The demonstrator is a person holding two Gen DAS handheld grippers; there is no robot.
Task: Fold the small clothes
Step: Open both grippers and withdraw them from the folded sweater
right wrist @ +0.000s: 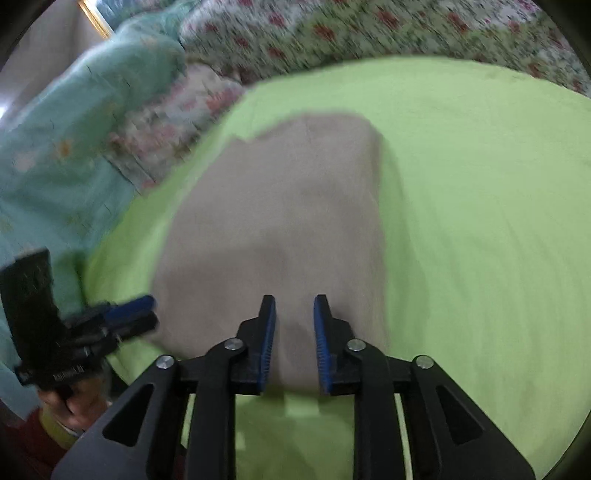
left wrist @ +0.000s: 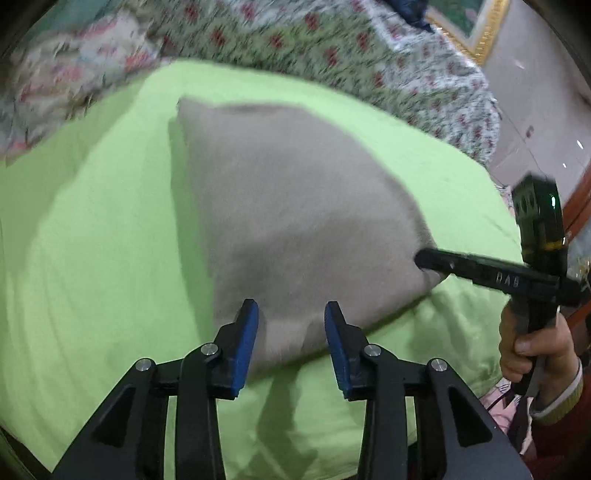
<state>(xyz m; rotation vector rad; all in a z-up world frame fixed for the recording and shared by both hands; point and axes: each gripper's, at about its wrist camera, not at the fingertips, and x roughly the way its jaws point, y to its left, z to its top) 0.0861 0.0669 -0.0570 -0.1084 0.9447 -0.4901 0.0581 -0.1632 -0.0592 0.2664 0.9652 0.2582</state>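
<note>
A folded grey cloth lies flat on a light green sheet. My left gripper hovers over the cloth's near edge, its blue pads apart, the fabric lying loose between them. My right gripper reaches in from the right, its tip at the cloth's right corner, with a person's hand on its handle. In the right wrist view the grey cloth runs away from my right gripper, whose pads stand apart over the near edge without pinching it. The left gripper sits at the cloth's left side.
A floral quilt is bunched along the far edge of the green sheet. Teal fabric is piled at the left. Beyond the bed's right side there is pale floor and a gilt picture frame.
</note>
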